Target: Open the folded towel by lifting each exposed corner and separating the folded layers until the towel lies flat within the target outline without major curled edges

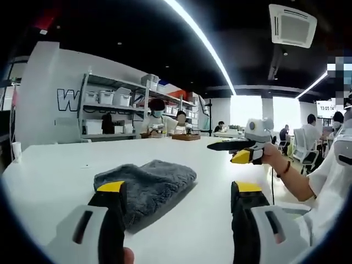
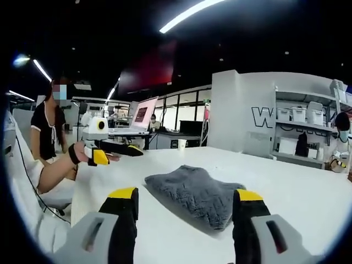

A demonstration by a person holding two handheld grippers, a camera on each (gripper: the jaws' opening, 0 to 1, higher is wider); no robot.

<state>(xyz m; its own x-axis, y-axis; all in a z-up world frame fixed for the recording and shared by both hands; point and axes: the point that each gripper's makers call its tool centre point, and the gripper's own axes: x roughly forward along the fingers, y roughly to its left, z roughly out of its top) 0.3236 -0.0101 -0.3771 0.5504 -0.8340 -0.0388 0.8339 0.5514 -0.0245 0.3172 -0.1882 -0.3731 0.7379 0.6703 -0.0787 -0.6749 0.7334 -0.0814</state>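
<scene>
White table, broad and smooth-topped, stretching ahead of both pairs of jaws. Carries a folded grey towel, lying flat on the surface just beyond and partly behind the left jaw in the left gripper view, and between the two jaws in the right gripper view. Also bears a white cup at the far edge, well beyond the jaws.

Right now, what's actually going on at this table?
A person holds a hand-held gripper in each hand over a white table. A grey towel lies folded on it, not yet opened. The left hand-held gripper and the right hand-held gripper both have their jaws spread apart and hold nothing; neither touches the towel. Other people sit farther back in the room.
</scene>
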